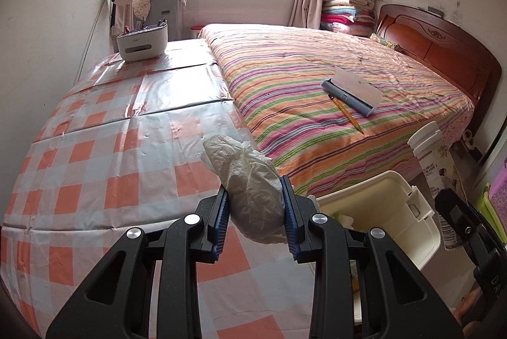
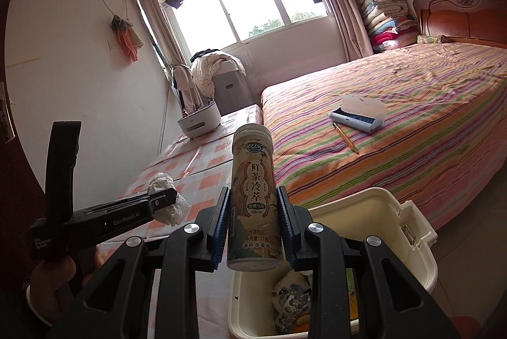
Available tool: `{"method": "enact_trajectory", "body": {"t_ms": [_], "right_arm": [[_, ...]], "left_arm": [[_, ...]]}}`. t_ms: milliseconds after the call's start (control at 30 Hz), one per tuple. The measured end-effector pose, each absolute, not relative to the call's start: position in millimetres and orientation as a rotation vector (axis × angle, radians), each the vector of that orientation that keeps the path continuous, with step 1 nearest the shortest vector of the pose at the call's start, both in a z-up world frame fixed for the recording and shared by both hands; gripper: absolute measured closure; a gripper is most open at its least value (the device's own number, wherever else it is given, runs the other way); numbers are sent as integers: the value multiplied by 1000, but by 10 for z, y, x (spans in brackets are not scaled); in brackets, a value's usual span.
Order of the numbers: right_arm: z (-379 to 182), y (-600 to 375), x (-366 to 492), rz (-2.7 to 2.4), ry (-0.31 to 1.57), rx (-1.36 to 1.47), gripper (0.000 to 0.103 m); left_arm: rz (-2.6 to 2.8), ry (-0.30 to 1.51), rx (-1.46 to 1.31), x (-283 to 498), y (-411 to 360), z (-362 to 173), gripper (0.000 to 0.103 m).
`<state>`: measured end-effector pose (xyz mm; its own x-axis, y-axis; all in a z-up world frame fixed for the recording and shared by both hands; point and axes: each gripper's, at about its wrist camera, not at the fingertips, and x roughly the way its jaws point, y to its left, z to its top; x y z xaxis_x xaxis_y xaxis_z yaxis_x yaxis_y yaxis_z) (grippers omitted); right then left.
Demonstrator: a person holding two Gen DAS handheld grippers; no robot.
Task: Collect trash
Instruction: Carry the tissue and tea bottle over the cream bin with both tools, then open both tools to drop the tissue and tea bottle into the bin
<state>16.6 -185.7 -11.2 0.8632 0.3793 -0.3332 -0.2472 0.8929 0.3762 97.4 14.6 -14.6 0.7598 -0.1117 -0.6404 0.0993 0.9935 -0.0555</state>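
Your left gripper (image 1: 255, 206) holds a crumpled white paper wad (image 1: 250, 180) tight, just beside the cream bin (image 1: 424, 231), over the checkered surface (image 1: 104, 155). Your right gripper (image 2: 253, 228) squeezes a tall tea bottle (image 2: 253, 199), standing up just above the bin. The bin has wrappers (image 2: 293, 301) inside.

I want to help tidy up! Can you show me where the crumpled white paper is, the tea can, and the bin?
crumpled white paper (image 1: 253, 190), left wrist view, middle of the wad.
tea can (image 2: 255, 206), right wrist view, on its label.
bin (image 2: 415, 247), right wrist view, on its cream right-hand rim.
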Motion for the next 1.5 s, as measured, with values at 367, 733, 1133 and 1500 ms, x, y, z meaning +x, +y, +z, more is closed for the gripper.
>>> {"method": "enact_trajectory", "body": {"t_ms": [367,733,1133,1500], "right_arm": [[-91,-2050,101,234,370,348,75],[-122,-2219,110,164,367,422,59],[-66,-2316,-30,119,283,457,55],[-18,-2430,-142,84,208,495,54]], "left_arm": [[-177,701,-6,960,-94,-117,74],[-202,704,8,959,-236,-107,74],[-230,718,38,952,-408,-174,74],[-263,732,63,960,-574,-231,74]]}}
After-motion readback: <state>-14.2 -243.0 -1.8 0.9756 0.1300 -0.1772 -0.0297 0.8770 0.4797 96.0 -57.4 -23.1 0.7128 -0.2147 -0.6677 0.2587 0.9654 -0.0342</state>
